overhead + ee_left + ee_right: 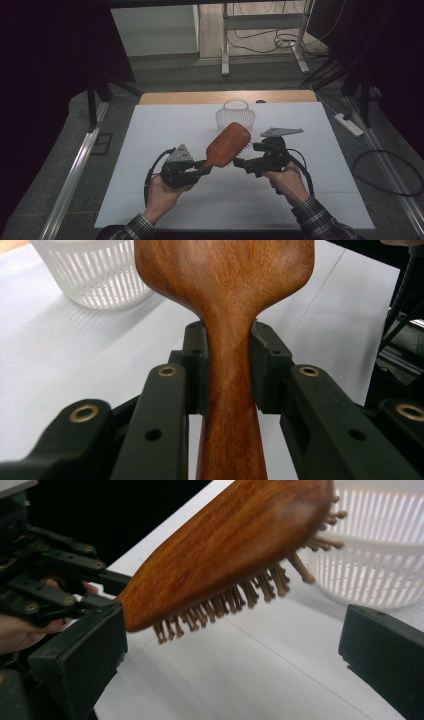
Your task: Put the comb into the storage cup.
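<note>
Hairbrush (227, 145) of red-brown wood hangs above the white table (150, 150), its handle pinched by the left gripper (200, 167), head tilted toward the white basket (235, 116). Right gripper (239, 162), jaws spread, sits just beside the bristles.

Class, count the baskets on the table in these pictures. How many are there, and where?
1. The white basket stands at the table's far edge, beyond the wooden hairbrush.
</note>
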Demonstrator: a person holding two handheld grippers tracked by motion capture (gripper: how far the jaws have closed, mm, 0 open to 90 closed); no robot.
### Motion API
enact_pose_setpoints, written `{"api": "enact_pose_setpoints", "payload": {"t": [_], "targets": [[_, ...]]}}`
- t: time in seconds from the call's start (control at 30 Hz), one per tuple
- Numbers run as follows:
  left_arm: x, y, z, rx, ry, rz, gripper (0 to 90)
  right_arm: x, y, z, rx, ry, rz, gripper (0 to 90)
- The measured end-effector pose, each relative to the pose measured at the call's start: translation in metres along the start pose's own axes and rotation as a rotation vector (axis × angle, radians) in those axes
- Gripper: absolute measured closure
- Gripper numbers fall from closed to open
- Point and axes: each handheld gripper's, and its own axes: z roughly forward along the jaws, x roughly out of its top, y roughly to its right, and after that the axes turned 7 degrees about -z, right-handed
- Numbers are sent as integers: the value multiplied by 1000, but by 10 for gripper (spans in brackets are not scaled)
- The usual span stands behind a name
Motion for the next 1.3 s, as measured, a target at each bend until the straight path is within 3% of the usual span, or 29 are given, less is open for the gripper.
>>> {"api": "enact_pose_setpoints", "payload": {"t": [0.33, 0.77, 1.07, 1.17, 1.3], "targets": [[1, 3, 2, -1, 10, 9, 718, 11, 1, 14, 8, 4, 61, 0], [2, 6, 2, 2, 30, 18, 718, 20, 1, 33, 31, 0, 104, 6], [1, 6, 4, 1, 25, 23, 718, 19, 3, 33, 62, 29, 152, 151], [2, 7, 5, 1, 21, 26, 718, 19, 6, 31, 72, 43, 192, 209], [1, 6, 8, 4, 9, 28, 719, 15, 10, 29, 121, 76, 267, 315]]}}
